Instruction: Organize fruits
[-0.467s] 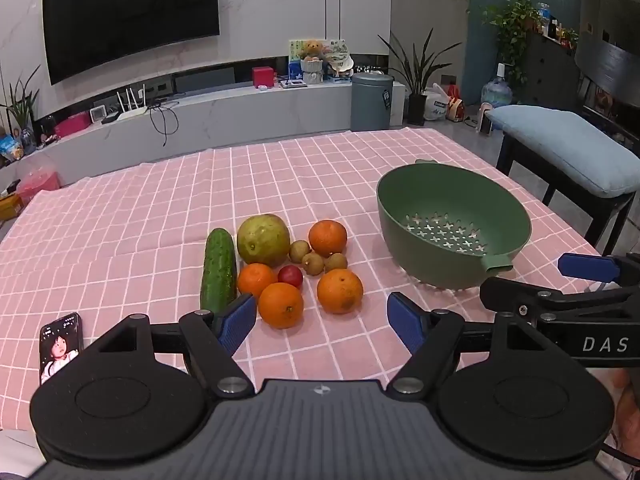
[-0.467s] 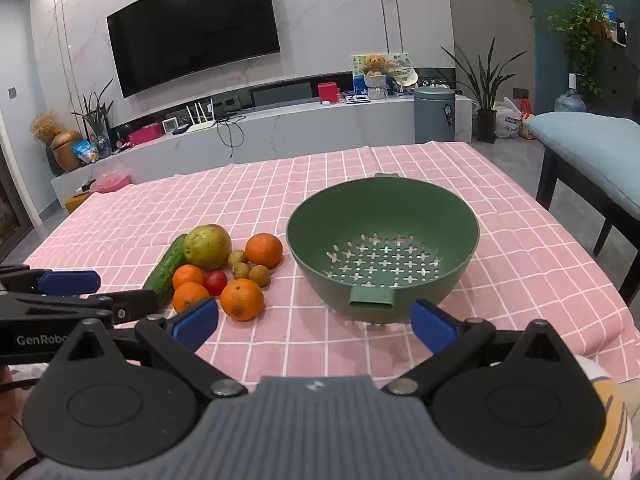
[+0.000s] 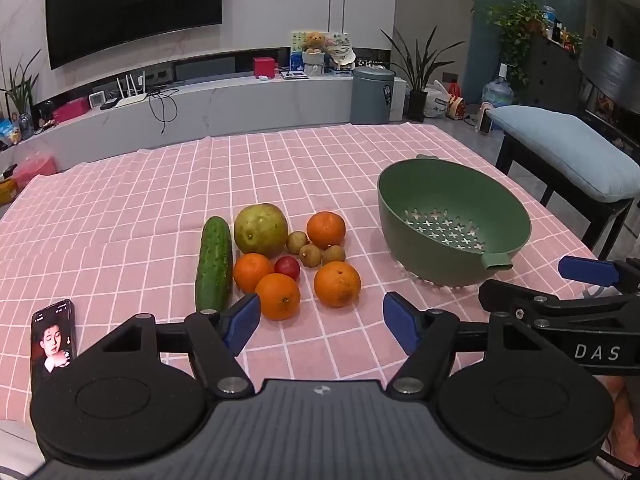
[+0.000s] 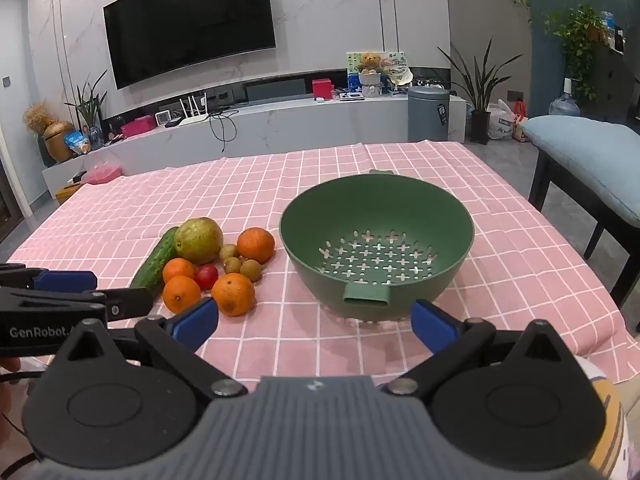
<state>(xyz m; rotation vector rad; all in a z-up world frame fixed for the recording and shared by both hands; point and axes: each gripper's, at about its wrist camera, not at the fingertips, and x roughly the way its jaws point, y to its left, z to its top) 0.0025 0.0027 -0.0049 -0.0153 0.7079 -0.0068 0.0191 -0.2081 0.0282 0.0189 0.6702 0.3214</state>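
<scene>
Both tongs hover low over the near edge of the bench, pitched downward: the left tongs [image 3: 320,318] are spread wide and empty short of the fruit cluster [image 3: 288,260], the right tongs [image 4: 316,320] fully spread and empty before the green colander [image 4: 376,240]. Against the earlier frames, neither tongs nor fruit show any discernible shift. The fruit lies on the pink checked cloth [image 3: 160,208] left of the empty colander, a phone [image 3: 52,336] at the near left, a television [image 4: 188,20] on the far wall.
</scene>
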